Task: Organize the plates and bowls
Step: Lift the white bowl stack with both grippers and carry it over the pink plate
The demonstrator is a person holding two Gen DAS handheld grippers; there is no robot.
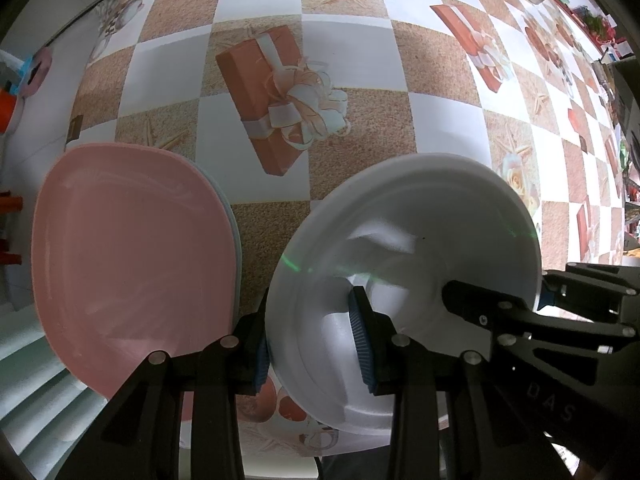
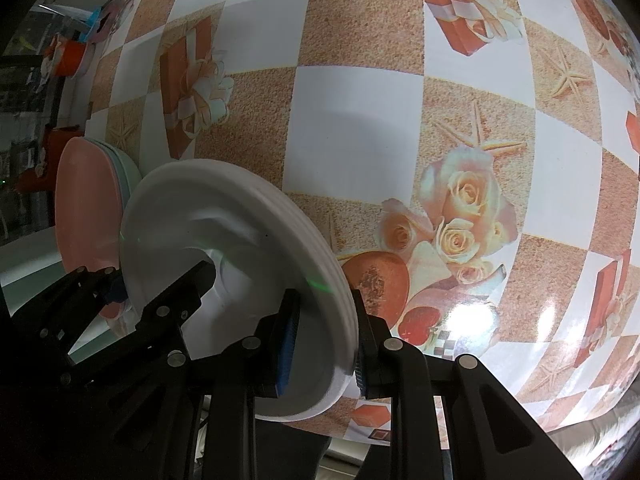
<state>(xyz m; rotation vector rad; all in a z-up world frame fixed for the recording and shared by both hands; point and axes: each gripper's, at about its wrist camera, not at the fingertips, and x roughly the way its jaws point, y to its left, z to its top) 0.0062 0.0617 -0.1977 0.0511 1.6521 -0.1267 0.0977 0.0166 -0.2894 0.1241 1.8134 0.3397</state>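
Both grippers pinch the white bowl stack [image 1: 420, 240] by opposite rims: the left gripper [image 1: 316, 344] and the right gripper [image 2: 324, 344], above the patterned surface [image 2: 360, 140], beside the pink plate [image 1: 132, 260].

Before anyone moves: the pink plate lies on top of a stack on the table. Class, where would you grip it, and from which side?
Grip the pink plate by its thin rim, one finger over and one under. Come from its near edge, beside the left gripper. The far edge shows the stacked rims of the plates below, and the white bowls crowd its right side.
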